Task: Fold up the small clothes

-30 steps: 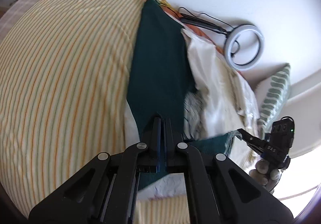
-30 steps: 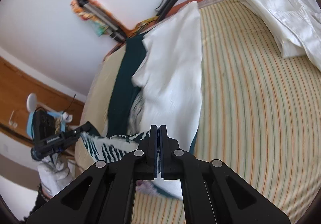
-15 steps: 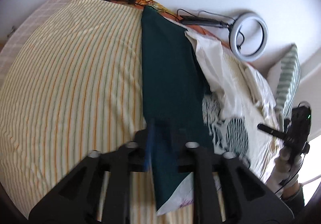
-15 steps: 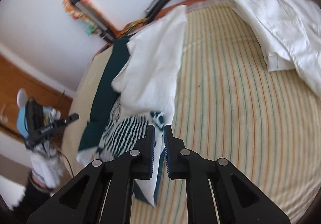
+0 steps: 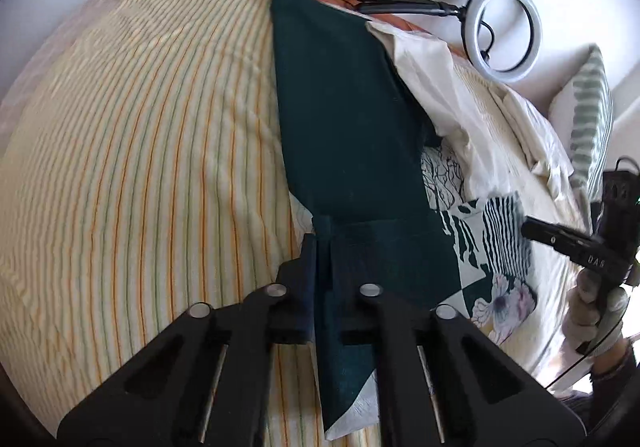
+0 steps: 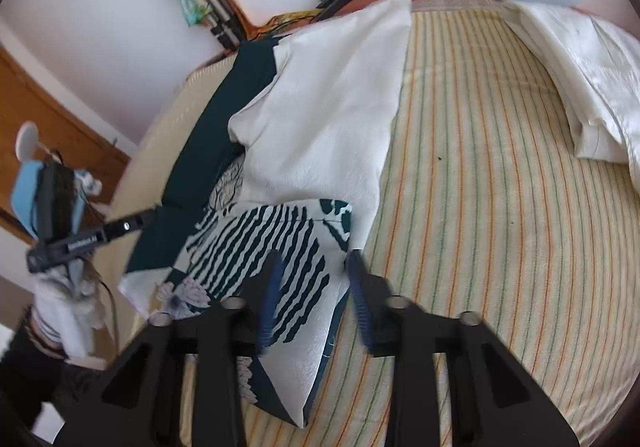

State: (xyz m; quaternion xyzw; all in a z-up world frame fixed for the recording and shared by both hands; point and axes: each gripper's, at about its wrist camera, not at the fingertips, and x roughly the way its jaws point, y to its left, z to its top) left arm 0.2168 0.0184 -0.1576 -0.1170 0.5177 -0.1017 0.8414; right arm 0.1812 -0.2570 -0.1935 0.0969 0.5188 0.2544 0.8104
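Garment (image 5: 352, 119): a dark green cloth with a white inner face and a panel printed in green stripes and flowers; it lies lengthwise down the striped bedsheet (image 5: 140, 151), its far end at the bed's far edge by the wall.
Garment, near end: folded over, so that the printed panel (image 6: 272, 243) faces up beside the plain green strip (image 6: 216, 119).
Garment, white part (image 6: 328, 103): spread flat across the middle of the bed, partly overlapping the green strip.
Left gripper (image 5: 324, 267): closed on the green cloth, after opening and closing again within the last moment; the fabric runs up between its two fingers and hangs over the right one, with the near corner showing its white underside.
Right gripper (image 6: 314, 279): jaws apart, having just been opening; the printed panel lies between and under the blurred blue pads (image 6: 270, 299), and the pads do not press on it.
Right gripper from the left camera (image 5: 568, 247): at the far right edge of the bed, held in a gloved hand (image 5: 596, 307).
Left gripper from the right camera (image 6: 92, 235): at the left edge of the bed, its tip at the green cloth.
White clothes (image 6: 580, 79): a loose heap at the far right of the bed, well apart from the garment.
Ring light (image 5: 502, 31): against the wall beyond the bed.
Striped pillow (image 5: 592, 111): at the bed's right side.
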